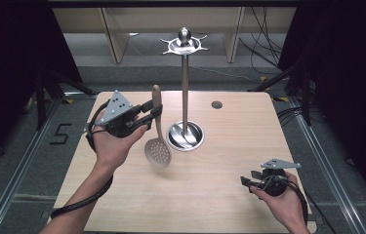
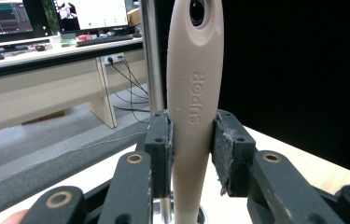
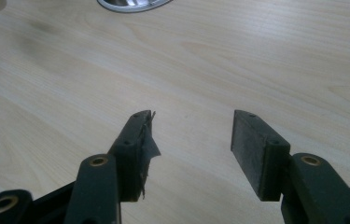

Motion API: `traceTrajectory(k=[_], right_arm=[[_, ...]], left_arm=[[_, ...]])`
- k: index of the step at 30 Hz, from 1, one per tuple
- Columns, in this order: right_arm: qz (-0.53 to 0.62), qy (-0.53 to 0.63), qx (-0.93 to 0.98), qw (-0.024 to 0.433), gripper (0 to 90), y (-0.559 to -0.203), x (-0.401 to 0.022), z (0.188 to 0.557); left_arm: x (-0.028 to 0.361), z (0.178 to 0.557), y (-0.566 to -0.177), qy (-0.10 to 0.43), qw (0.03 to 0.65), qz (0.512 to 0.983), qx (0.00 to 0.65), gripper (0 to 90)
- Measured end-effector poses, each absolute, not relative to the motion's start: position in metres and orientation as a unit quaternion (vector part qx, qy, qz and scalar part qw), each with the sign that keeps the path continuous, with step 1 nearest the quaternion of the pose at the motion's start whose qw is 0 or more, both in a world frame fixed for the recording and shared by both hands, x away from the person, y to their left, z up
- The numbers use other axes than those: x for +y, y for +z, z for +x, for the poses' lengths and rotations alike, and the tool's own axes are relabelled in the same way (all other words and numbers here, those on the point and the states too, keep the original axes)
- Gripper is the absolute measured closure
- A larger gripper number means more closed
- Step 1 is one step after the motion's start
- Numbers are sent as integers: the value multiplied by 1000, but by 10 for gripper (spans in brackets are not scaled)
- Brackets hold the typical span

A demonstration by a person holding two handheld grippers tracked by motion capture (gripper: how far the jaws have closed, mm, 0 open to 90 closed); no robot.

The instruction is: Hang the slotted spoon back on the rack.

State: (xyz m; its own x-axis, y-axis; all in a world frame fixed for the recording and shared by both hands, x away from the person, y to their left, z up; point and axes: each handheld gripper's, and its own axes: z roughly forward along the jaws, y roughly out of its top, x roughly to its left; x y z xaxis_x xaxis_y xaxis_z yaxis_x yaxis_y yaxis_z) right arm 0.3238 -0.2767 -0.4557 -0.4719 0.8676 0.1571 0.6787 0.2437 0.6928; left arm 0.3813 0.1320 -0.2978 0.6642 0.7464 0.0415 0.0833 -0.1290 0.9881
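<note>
A beige slotted spoon [image 1: 157,141] hangs upright above the table, handle up and perforated bowl down. My left gripper [image 1: 154,112] is shut on its handle, and in the left gripper view both pads press the handle [image 2: 192,112] marked SUPOR. Just right of the spoon stands a steel utensil stand [image 1: 185,73] with a round base [image 1: 185,136] and a hook ring at the top. My right gripper [image 1: 245,177] rests low near the table's front right, open, and in the right gripper view nothing lies between its fingertips [image 3: 247,135].
The wooden table [image 1: 229,161] has a small round grommet [image 1: 216,104] at the back right. Dark curtains flank both sides. Behind the table are desk legs, cables on the floor and monitors on a desk [image 2: 46,28].
</note>
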Motion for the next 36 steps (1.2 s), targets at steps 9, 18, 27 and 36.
traceTrajectory(k=[9,18,27,36], right_arm=[[492,363,780,137,488,-456,-278,324],[495,363,778,135,488,-456,-278,324],[508,364,771,127,488,-455,-276,322],[507,362,771,129,487,-454,-276,322]], left_arm=[[123,387,-293,280,597,687,305,687],[110,396,-288,282,598,685,306,687],[100,402,-284,285,597,685,305,687],[95,405,-283,288,598,681,309,687]])
